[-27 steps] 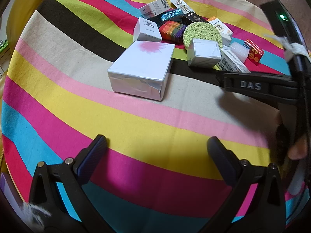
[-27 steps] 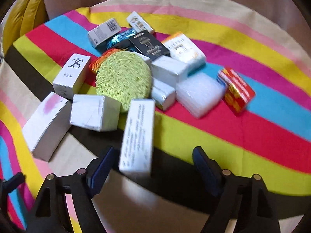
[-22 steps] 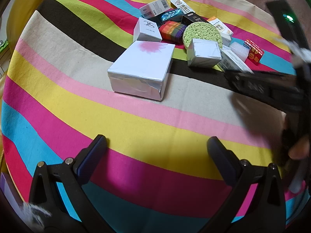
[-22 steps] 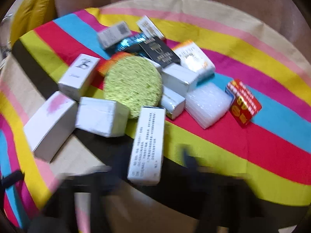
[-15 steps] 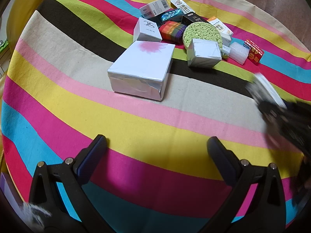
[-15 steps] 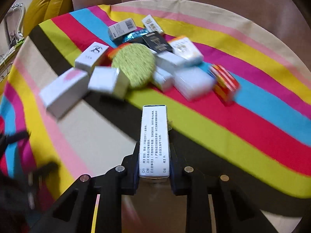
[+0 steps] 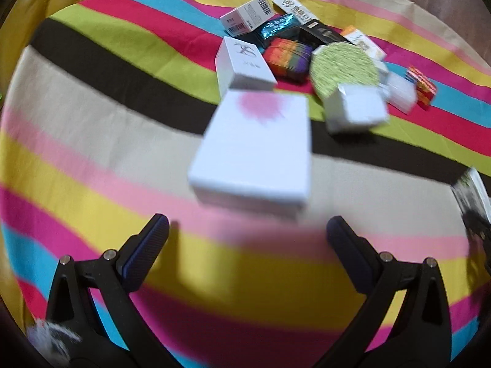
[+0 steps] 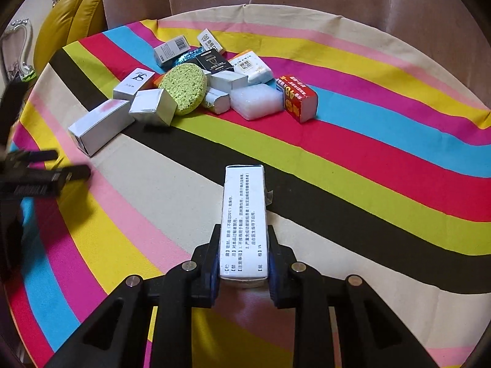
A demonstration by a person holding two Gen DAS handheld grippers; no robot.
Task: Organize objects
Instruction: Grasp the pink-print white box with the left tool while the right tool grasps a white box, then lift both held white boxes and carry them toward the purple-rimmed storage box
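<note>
My right gripper [image 8: 244, 268] is shut on a long white printed box [image 8: 244, 220], which points away from me over the striped cloth. At the right edge of the left wrist view the same white printed box [image 7: 474, 191] shows. My left gripper [image 7: 245, 242] stands open just short of a large white box with a pink blotch [image 7: 254, 150], touching nothing. Behind that box lies a heap: a white logo box [image 7: 242, 67], a green round sponge [image 7: 343, 67], a small white box [image 7: 354, 112] and a red packet [image 7: 422, 87].
The heap in the right wrist view holds the green sponge [image 8: 184, 87], a clear plastic pack [image 8: 256, 101], a red packet [image 8: 296, 96] and several small boxes. A yellow padded seat [image 8: 67, 27] stands at the far left. The left gripper [image 8: 40, 174] reaches in from the left.
My right gripper has shut on the long white box and pulled it back from the heap. My left gripper has moved forward toward the large white box.
</note>
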